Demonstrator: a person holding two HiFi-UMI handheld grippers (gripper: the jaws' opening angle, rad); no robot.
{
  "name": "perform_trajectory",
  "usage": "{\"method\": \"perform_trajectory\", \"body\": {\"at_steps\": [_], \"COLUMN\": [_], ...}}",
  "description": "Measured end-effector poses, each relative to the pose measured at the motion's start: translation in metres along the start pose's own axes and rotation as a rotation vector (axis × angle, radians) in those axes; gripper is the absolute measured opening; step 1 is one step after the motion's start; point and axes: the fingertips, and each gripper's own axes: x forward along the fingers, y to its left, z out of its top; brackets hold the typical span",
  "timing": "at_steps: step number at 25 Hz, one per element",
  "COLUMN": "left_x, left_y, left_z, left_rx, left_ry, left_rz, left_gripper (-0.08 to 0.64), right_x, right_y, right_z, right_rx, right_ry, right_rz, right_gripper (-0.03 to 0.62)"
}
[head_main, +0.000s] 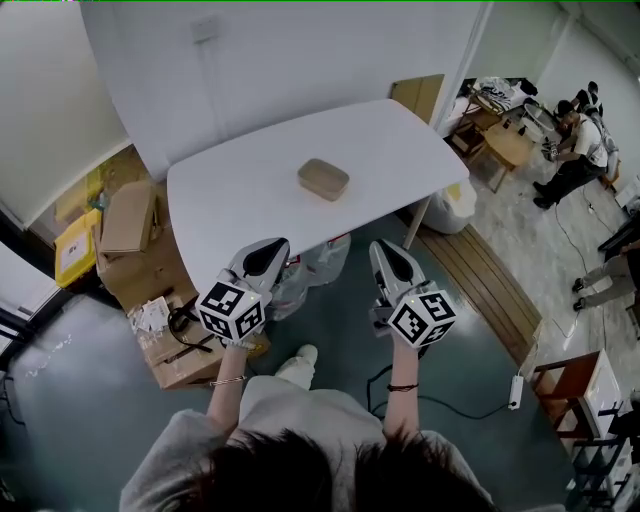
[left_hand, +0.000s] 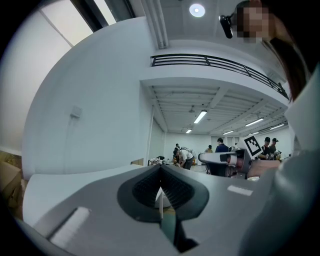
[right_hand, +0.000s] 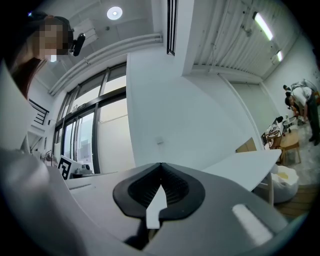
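A white table (head_main: 250, 190) fills the head view, with one tan box (head_main: 323, 179) mid-top, ahead of and well apart from two grippers: left gripper (head_main: 272, 250) and right gripper (head_main: 383, 250), both aimed tableward, apparently idle.

Left gripper view: jaws clenched together, nothing between.

Right gripper view: likewise clenched, empty.

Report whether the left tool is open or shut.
Shut: the left tool shows both jaws meeting at the tips, nothing between them.
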Motion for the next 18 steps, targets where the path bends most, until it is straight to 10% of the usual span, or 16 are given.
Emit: {"method": "perform_trajectory", "body": {"at_steps": [18], "left_x": [0.101], "left_y": [0.066], "left_z": [-0.012], "left_rx": [-0.048], "left_ry": [0.036], "left_rz": [-0.062], "left_gripper": [-0.009], "right_x": [0.098], "right_y": [-0.069], "right_z": [-0.006], "right_rx": [0.039], "right_ry": [0.028], "right_rz": [-0.027], "right_gripper": [0.012]}}
